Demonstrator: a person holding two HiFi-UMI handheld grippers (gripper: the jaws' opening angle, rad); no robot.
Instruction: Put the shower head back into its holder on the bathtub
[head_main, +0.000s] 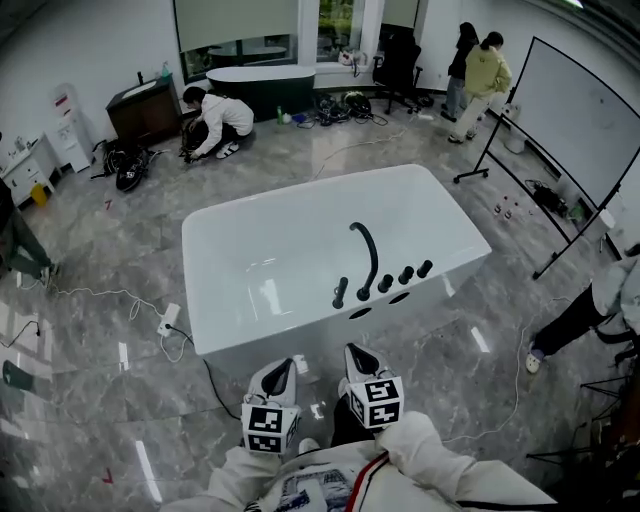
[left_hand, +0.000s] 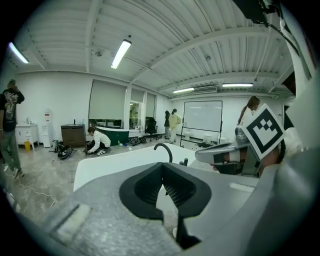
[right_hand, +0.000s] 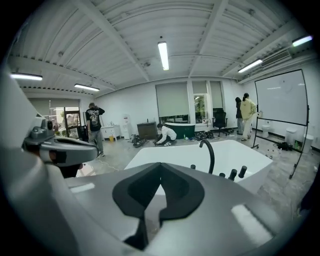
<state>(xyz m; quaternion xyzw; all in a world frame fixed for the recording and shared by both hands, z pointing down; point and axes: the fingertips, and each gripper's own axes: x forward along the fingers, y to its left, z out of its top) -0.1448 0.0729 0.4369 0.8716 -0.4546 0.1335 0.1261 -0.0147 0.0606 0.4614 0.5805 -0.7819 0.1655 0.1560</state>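
Seen from the head camera, a white bathtub (head_main: 300, 198) stands in the middle of a glossy grey marble floor (head_main: 100, 330). Along its near rim runs a row of black fittings: a tall curved spout (head_main: 368, 255), three short knobs (head_main: 405, 275) to its right, and at the left end the slim shower head (head_main: 341, 292), standing upright on the rim, apparently in its holder.

Both grippers are held side by side, close to the person's chest, well short of the tub. The left gripper (head_main: 280, 368) has its jaws together with nothing between them. The right gripper (head_main: 358, 355) likewise has its jaws closed on nothing.

Farther back, a person (head_main: 215, 120) crouches on the floor near a dark bathtub (head_main: 260, 80), and a whiteboard (head_main: 580, 120) stands at the right.
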